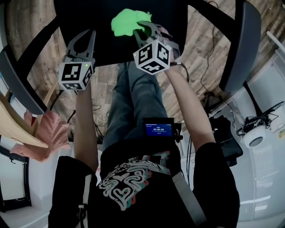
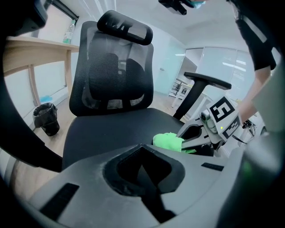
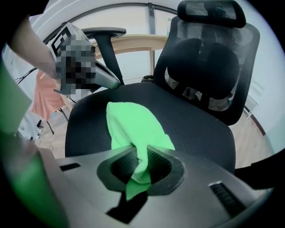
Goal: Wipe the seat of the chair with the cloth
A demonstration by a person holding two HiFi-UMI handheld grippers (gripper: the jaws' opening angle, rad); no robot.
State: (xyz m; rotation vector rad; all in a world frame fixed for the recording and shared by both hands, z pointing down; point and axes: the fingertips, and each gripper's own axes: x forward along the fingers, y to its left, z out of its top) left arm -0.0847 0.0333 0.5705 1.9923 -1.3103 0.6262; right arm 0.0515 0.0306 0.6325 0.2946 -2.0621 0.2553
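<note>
The black chair seat [image 1: 89, 13] [image 2: 111, 129] [image 3: 191, 120] lies in front of me. A bright green cloth [image 1: 127, 21] [image 3: 131, 124] [image 2: 168, 141] is spread on the seat's front part. One end of it is pinched in my right gripper [image 1: 143, 26] [image 3: 139, 149] [image 2: 191, 136], which is shut on it and held low over the seat. My left gripper [image 1: 91, 33] [image 2: 142, 146] hovers at the seat's left front edge, jaws together and holding nothing, a short way left of the cloth.
The mesh backrest [image 2: 111, 75] [image 3: 207, 58] rises at the seat's far side, with armrests [image 1: 242, 44] [image 1: 18, 75] on both sides. A wooden desk [image 2: 35, 44] and a black bin [image 2: 46, 118] stand behind. A pink cloth [image 1: 46, 133] hangs at the left.
</note>
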